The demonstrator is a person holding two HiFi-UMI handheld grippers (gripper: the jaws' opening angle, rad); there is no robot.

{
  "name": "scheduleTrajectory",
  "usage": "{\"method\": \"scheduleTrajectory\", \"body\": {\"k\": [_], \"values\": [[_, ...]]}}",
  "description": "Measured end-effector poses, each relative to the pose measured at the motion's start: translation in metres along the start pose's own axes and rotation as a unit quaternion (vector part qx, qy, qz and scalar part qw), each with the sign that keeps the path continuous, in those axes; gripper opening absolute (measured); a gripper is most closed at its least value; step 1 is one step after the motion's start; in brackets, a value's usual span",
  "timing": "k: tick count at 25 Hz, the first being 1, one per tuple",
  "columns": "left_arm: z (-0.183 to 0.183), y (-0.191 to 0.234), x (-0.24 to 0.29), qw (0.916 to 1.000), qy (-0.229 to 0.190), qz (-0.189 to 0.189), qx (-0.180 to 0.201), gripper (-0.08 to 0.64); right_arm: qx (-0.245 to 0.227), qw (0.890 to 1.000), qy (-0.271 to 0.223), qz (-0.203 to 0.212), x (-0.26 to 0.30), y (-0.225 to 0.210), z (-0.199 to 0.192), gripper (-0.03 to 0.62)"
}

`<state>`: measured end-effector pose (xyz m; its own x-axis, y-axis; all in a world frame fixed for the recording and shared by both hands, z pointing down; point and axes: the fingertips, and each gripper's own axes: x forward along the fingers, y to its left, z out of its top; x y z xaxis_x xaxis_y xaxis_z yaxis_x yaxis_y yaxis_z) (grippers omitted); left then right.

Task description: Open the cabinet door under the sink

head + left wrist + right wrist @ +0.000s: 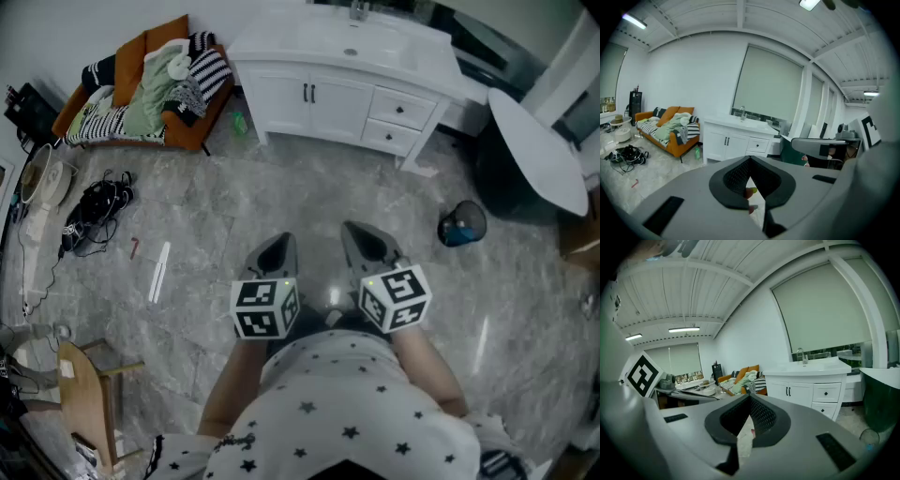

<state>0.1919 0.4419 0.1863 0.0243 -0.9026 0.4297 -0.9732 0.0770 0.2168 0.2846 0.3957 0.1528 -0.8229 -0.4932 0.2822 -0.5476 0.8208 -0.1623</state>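
Progress on the job is nil as far as these views show. The cabinet doors [309, 105] under the sink [351, 45] sit flush and shut in the white vanity [281, 42] at the top centre of the head view. Their two dark handles [307, 92] are side by side with nothing near them. Bare marble floor [281, 197] lies between the vanity and the person [337, 403], who stands well apart from it at the bottom of the frame. By my reading all of it is left: walk up, catch a handle, swing a door out.

Both tools are held low and close to the body, side by side, noses tipped a little downward and aimed toward the vanity. The left gripper [273, 251] has its jaws pressed together with nothing between them, and the right gripper [368, 242] likewise. In the left gripper view a small pinkish shape [750, 192] shows through the slit beneath the closed jaws. It is possibly a toe, but too small to tell.
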Motion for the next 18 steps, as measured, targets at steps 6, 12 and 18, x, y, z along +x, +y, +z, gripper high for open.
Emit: {"method": "scheduleTrajectory", "body": {"k": [6, 12, 18], "values": [[-0.007, -0.005, 0.006, 1.0, 0.001, 0.003, -0.008, 0.005, -0.011, 1.0, 0.008, -0.004, -0.007, -0.009, -0.007, 0.006], [-0.003, -0.016, 0.012, 0.9999, 0.001, 0.007, -0.008, 0.005, -0.018, 1.0, 0.013, 0.0, -0.014, -0.019, -0.006, 0.006], [-0.001, -0.026, 0.02, 0.9999, -0.011, 0.006, -0.009, 0.005, -0.002, 1.0, 0.011, 0.011, -0.018, -0.032, -0.009, 0.006]]}}
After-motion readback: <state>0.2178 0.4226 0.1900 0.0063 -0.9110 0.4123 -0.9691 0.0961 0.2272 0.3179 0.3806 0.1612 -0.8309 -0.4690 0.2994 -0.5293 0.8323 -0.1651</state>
